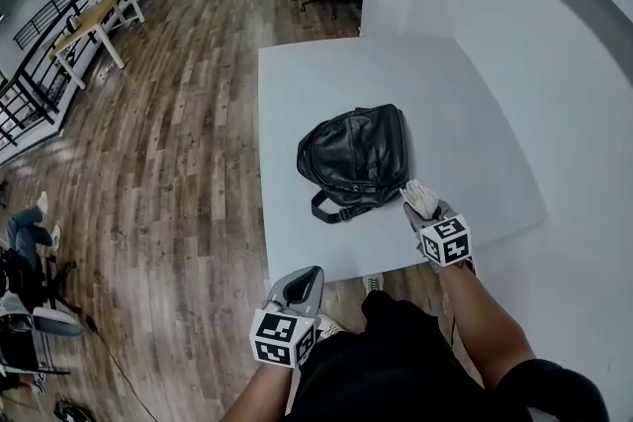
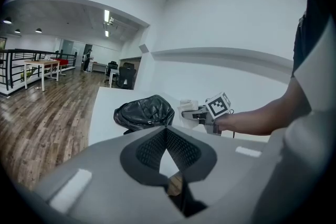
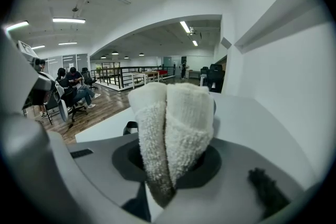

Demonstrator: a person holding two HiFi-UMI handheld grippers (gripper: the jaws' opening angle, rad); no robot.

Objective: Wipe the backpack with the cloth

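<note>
My right tool (image 1: 423,209) clamps the cloth (image 1: 419,194), backpack (image 1: 356,153) just ahead; wiping looks next. Left tool (image 1: 305,284) closed, empty.

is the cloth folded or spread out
Folded. The cloth stands bunched in two thick layers, pinched in the right gripper, not laid flat.

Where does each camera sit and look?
Head view: on the person's head, looking down at the backpack on the table; left gripper and right gripper show.
Left gripper view: rides the left gripper, facing the backpack and right gripper; its shut jaws show.
Right gripper view: rides the right gripper, facing the room; jaws shut on the cloth.
Head and left gripper views share the backpack.
</note>
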